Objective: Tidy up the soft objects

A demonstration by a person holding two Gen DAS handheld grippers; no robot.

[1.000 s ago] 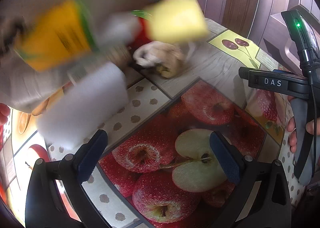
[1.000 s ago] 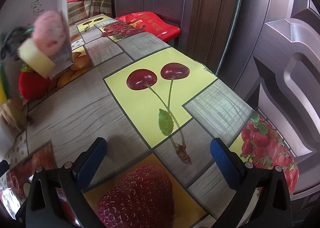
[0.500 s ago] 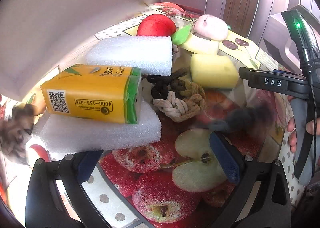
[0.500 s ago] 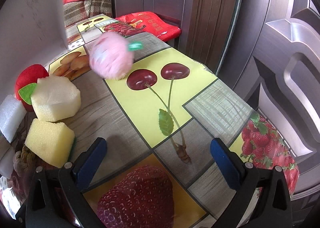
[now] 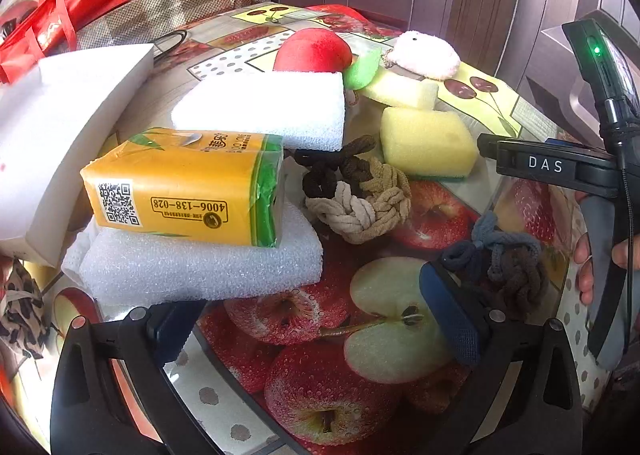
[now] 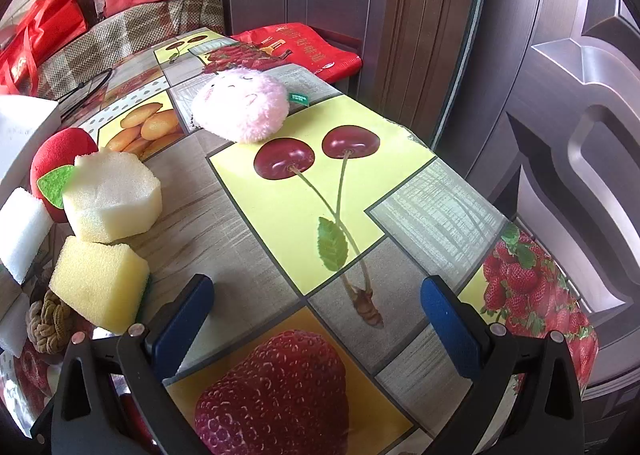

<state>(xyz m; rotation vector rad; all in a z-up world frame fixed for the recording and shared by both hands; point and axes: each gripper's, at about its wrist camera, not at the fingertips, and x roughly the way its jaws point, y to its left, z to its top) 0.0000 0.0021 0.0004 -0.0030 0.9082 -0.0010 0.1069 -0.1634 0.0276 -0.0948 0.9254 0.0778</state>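
A heap of soft things lies on the fruit-print table (image 5: pixel 312 387). An orange tissue pack (image 5: pixel 180 187) rests on a white foam block (image 5: pixel 200 271). Behind it lie a second white foam block (image 5: pixel 264 107), a red foam apple (image 5: pixel 312 51), a pale sponge (image 5: pixel 404 89), a yellow sponge (image 5: pixel 426 141), a pink plush (image 5: pixel 426 55), a beige knotted rope toy (image 5: pixel 360 195) and a dark knotted rope toy (image 5: pixel 500 267). My left gripper (image 5: pixel 304 331) is open and empty before the heap. My right gripper (image 6: pixel 316 315) is open and empty, right of the yellow sponge (image 6: pixel 100 287) and pink plush (image 6: pixel 240 107).
A white box (image 5: pixel 60 135) lies tipped at the left of the heap. A leopard-print cloth (image 5: pixel 20 311) hangs at the left edge. Red bags (image 5: pixel 60 15) and a plaid cushion (image 5: pixel 168 11) sit behind the table. A wooden door (image 6: pixel 540 95) stands close on the right.
The soft things have tumbled out of the white box and settled on the table. The box has come down to the left. The pink plush has rolled to rest. Both grippers have held still.
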